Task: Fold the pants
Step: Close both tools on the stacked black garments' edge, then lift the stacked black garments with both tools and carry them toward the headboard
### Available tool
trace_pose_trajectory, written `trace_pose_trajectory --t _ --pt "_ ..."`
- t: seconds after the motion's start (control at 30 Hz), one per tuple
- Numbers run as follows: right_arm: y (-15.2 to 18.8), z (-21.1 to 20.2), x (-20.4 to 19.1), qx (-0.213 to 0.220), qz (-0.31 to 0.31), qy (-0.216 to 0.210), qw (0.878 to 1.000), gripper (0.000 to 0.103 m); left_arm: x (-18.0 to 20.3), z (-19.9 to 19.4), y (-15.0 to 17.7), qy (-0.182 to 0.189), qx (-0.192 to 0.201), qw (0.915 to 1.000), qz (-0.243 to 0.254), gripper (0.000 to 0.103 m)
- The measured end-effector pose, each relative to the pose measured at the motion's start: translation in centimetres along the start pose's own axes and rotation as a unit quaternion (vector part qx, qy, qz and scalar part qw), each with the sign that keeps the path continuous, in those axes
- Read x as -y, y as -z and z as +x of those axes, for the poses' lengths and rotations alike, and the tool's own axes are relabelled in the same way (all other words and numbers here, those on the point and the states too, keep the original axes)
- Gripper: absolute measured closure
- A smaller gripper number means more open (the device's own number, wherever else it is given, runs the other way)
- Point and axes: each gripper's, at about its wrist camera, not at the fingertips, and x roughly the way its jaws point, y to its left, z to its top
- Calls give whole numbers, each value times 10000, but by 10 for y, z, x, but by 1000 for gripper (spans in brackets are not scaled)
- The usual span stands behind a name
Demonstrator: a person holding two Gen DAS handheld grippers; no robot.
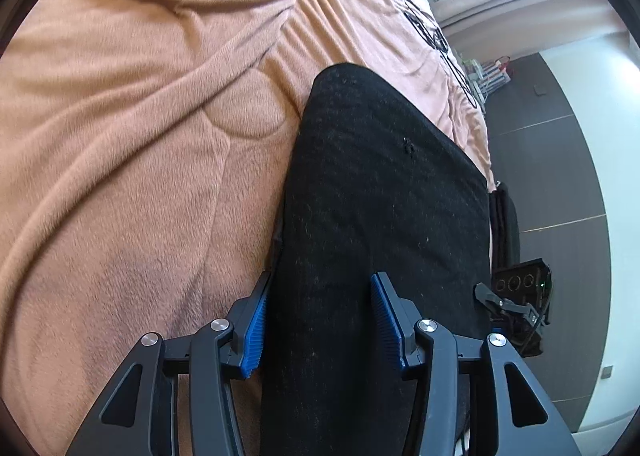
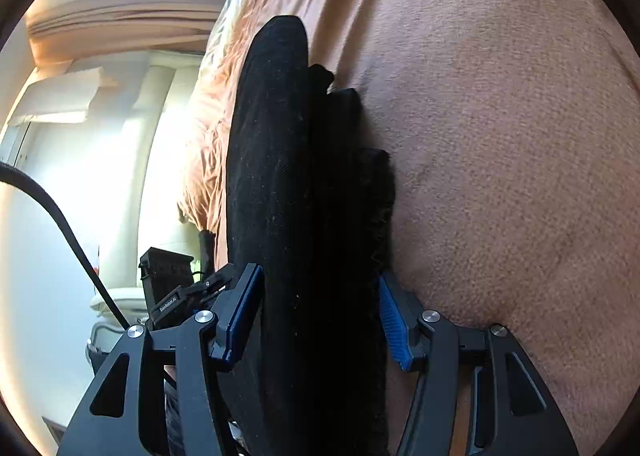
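The black pants point(image 1: 380, 192) lie folded into a thick flat stack on a peach blanket point(image 1: 120, 176), near the bed's edge. My left gripper point(image 1: 320, 296) is open. Its left finger sits at the stack's left edge and its right finger rests over the top layer, with black cloth between the blue pads point(image 1: 254, 324). In the right wrist view the folded layers of the pants point(image 2: 280, 176) show edge-on and fill the gap of my right gripper point(image 2: 320, 288). That gripper is open too: both pad faces point(image 2: 394, 324) show, and neither clearly presses on the cloth.
The blanket point(image 2: 500, 136) spreads wide and wrinkled around the stack. Beyond the bed's edge are a dark floor point(image 1: 560, 184) and a white wall. Black gear point(image 1: 520, 288) stands by the edge, also seen as black gear point(image 2: 168, 276), and a black cable point(image 2: 60, 224) hangs nearby.
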Motion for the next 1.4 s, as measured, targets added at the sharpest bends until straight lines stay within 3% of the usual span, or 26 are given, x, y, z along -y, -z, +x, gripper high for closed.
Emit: trace_pose_trajectory --t 0.3,0.4,0.53,0.63,1.1,1.4 --pt "3 5 -8 -260 -554 239 9978 49 3 -7 14 -48 -59 9999 85 53" --pt "-3 11 -9 -204 -606 55 9979 49 6 -10 18 -101 51 9999 127 54" --pt "-3 8 -16 -35 -866 -96 9962 70 11 -20 24 -32 193 9995 237 65" --pt "-1 4 -25 26 -1058 -219 9941 75 15 -28 26 31 245 9993 291 67" --pt "10 9 -56 245 -1533 -525 9865 75 42 -86 37 89 782 9948 652 69" --pt "29 -1 -93 530 -2025 -728 9751 75 73 -146 52 180 1197 9878 980 73"
